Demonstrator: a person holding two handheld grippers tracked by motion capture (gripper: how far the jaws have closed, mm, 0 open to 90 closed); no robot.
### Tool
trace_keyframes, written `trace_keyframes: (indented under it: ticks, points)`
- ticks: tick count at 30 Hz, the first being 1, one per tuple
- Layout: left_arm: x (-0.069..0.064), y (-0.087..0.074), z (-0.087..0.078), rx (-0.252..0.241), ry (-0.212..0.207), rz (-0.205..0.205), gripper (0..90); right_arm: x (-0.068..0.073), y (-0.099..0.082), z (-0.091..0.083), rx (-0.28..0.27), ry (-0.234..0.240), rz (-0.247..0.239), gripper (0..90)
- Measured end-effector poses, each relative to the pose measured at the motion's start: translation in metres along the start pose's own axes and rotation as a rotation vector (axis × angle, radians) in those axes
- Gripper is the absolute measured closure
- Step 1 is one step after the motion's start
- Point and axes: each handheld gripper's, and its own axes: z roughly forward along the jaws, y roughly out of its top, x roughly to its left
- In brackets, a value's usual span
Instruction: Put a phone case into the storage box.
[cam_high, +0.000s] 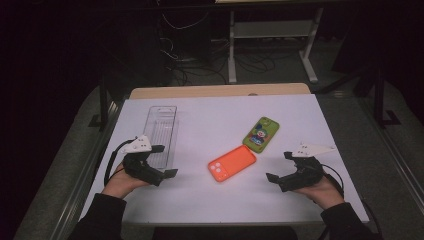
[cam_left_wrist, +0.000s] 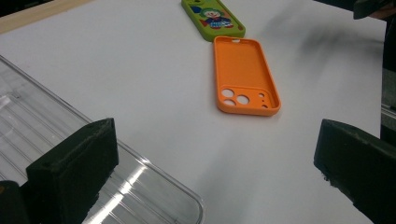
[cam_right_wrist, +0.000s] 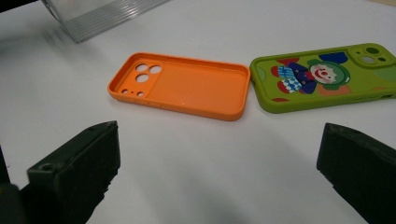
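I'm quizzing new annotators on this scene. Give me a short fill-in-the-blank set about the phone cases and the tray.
1. The orange case lies with its hollow side facing ____.
2. The green case bears a picture of a ____.
3. The clear tray lies nearest the ____ gripper.
4. Both grippers, left gripper and right gripper, have jaws that stand ____.

Missing words: up; clown; left; open

A white table (cam_high: 210, 200) carries a clear tray (cam_high: 161, 135) near its left edge, an orange phone case (cam_high: 232, 163) mid-surface, and a green phone case (cam_high: 261, 134) touching it.
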Motion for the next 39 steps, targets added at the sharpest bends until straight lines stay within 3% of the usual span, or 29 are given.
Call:
trace_keyframes:
  ticks: [8, 10, 14, 20, 29, 34, 36, 39]
  points:
    - [-0.001, 0.005, 0.006, 0.003, -0.01, -0.015, 0.0, -0.002, 0.005, 0.004, 0.028, -0.004, -0.006, 0.0]
    - [0.0, 0.006, 0.007, 0.004, -0.011, 0.001, 0.0, -0.002, 0.007, 0.004, 0.03, -0.008, -0.006, 0.0]
    - [-0.003, 0.011, 0.01, -0.016, -0.033, -0.026, 0.0, -0.006, 0.014, 0.012, 0.05, -0.01, -0.004, 0.0]
    - [-0.006, 0.018, 0.015, -0.027, -0.041, -0.013, 0.0, -0.006, 0.022, 0.022, 0.068, -0.01, -0.013, 1.0]
    - [-0.011, 0.025, 0.028, -0.022, -0.07, -0.006, 0.0, -0.011, 0.043, 0.034, 0.078, 0.007, -0.045, 8.9]
    - [-0.012, 0.027, 0.035, -0.012, -0.072, -0.002, 0.0, -0.013, 0.056, 0.04, 0.079, 0.021, -0.033, 15.2]
    - [-0.012, 0.028, 0.038, -0.008, -0.075, 0.002, 0.0, -0.015, 0.059, 0.044, 0.074, 0.025, -0.054, 16.8]
    - [-0.014, 0.031, 0.042, -0.004, -0.077, 0.007, 0.0, -0.015, 0.064, 0.05, 0.105, 0.014, -0.049, 20.1]
